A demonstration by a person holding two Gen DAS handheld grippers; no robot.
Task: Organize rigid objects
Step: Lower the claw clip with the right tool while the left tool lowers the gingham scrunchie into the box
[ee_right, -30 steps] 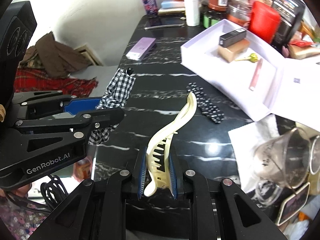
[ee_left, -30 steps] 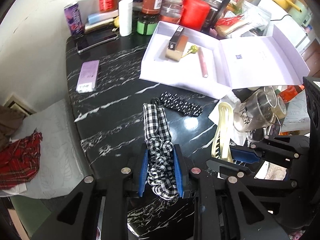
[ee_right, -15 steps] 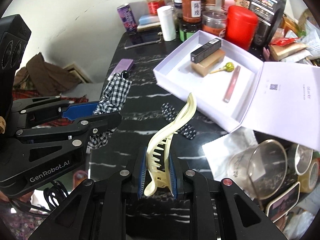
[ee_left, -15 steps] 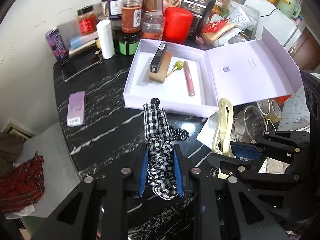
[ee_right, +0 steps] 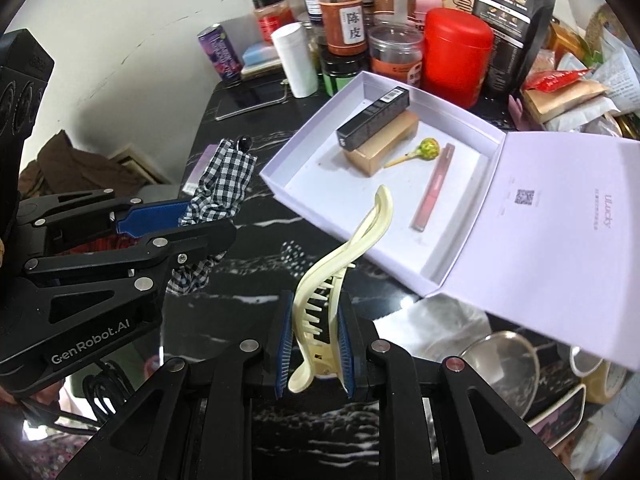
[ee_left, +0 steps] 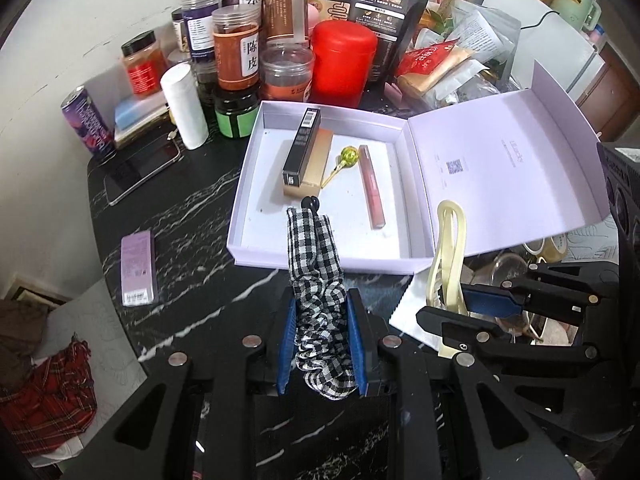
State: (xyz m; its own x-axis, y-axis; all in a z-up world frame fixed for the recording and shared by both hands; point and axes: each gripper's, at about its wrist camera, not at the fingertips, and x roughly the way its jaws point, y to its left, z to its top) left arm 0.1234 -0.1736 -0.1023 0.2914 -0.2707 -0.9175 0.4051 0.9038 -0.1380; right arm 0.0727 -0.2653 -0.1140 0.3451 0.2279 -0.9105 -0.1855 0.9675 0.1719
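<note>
Nearest the left wrist camera, the left claw [ee_left: 320, 344] is clamped on a black-and-white checked scrunchie [ee_left: 316, 280], whose bunched fabric is squeezed between the blue pads while its free end, tipped with a small black bead, reaches up over the near wall of the box. Just to its right, the right claw [ee_right: 314, 344] is pinched narrow on a cream hair clip [ee_right: 340, 264]; the toothed part sits between the pads and the curved tip points toward the box.

Under both lies the black marble-patterned table [ee_left: 180, 248]. A small lilac packet [ee_left: 138, 268] lies flat on it to the left, well apart from the box.

Beyond the claws sits the open lilac box [ee_left: 248, 184] with its lid [ee_left: 500, 176] folded out to the right. Inside the tray a black slim carton [ee_left: 302, 146] rests on top of a tan carton [ee_left: 316, 168]; beside them lie a yellow-green lollipop [ee_left: 347, 156] and a pink-red tube [ee_left: 371, 186].

Farther back, a phone [ee_left: 140, 168] lies face up, with a purple can [ee_left: 86, 120] and a white cylinder [ee_left: 184, 112] near it. Against the wall stands a crowd of jars [ee_left: 236, 56], a red canister [ee_left: 344, 64] and a black pouch [ee_left: 384, 20].
</note>
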